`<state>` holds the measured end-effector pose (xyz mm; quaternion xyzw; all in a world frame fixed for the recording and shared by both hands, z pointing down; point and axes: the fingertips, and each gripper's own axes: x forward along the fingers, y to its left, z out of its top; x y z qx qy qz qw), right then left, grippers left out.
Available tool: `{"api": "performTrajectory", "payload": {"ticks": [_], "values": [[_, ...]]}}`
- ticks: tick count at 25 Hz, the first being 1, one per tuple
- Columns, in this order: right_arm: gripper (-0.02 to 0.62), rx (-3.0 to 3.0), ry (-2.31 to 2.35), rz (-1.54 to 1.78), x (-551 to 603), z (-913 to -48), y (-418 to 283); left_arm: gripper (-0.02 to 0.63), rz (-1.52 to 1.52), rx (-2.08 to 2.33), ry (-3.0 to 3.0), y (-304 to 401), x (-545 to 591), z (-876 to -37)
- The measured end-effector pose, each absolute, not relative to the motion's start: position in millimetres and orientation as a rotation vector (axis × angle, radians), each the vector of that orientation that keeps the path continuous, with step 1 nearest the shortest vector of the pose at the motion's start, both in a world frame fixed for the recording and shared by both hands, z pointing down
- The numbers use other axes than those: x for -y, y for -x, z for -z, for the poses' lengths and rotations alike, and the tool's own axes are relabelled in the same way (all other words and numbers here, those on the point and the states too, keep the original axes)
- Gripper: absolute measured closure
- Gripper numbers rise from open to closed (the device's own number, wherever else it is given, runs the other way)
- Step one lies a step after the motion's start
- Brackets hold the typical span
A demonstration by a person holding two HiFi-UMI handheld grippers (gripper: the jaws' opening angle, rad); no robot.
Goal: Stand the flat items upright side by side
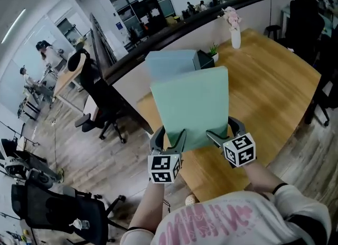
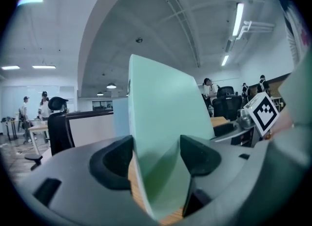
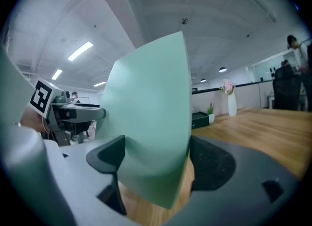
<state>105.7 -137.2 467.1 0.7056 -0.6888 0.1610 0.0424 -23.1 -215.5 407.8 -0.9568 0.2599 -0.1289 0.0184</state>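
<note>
The left gripper (image 1: 169, 137) and right gripper (image 1: 226, 132) each clamp a smooth, flat green sheet (image 1: 191, 106). A bluish panel (image 1: 168, 63) and wooden table (image 1: 274, 85) lie behind.

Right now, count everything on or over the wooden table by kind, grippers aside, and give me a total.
flat items: 2, the green flat item and the pale blue flat item behind it
vase with flowers: 1
potted plant: 1
dark box: 1
Total: 5
</note>
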Motion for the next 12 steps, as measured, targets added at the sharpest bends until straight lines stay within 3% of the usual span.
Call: {"api": "performTrajectory", "payload": {"ticks": [12], "values": [[0.181, 1.681, -2.39, -0.247, 231.8, -407.9, -67.9, 0.304, 0.121, -0.459, 3.131, 49.6, 339.6, -371.2]]}}
